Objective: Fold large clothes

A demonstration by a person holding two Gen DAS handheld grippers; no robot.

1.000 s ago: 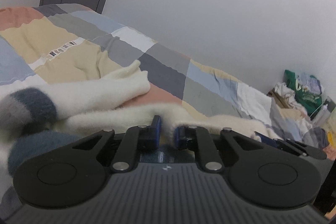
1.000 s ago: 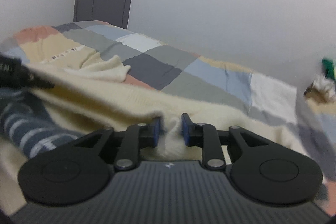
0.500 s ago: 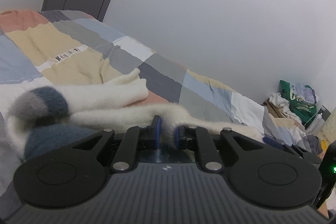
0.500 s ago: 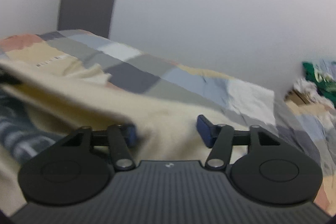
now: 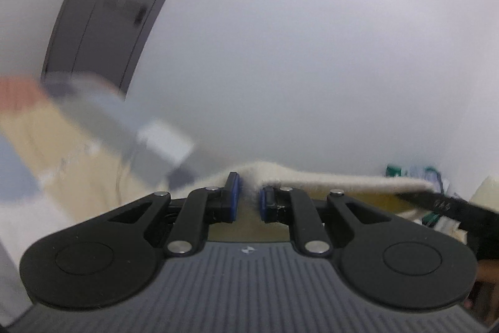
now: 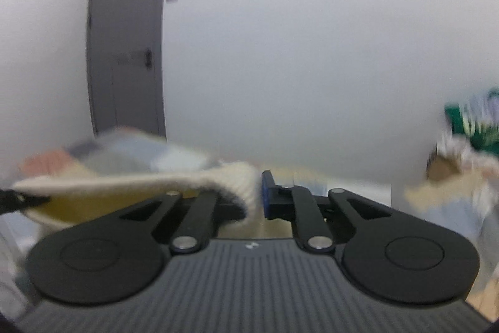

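Beyond the fingers of both grippers stands a white wall (image 5: 312, 52), with a grey door (image 6: 128, 58) to their left. Below it, left of the fingers, lies the blurred patchwork bedspread (image 5: 56, 152). The cream sweater (image 5: 327, 181) is stretched between the two grippers as a taut fuzzy edge. The left gripper (image 5: 248, 192) is clenched on this edge, which runs to the right from its fingers. The right gripper (image 6: 257, 192) has just been closing and now pinches the sweater, whose cloth covers its left finger and runs to the left.
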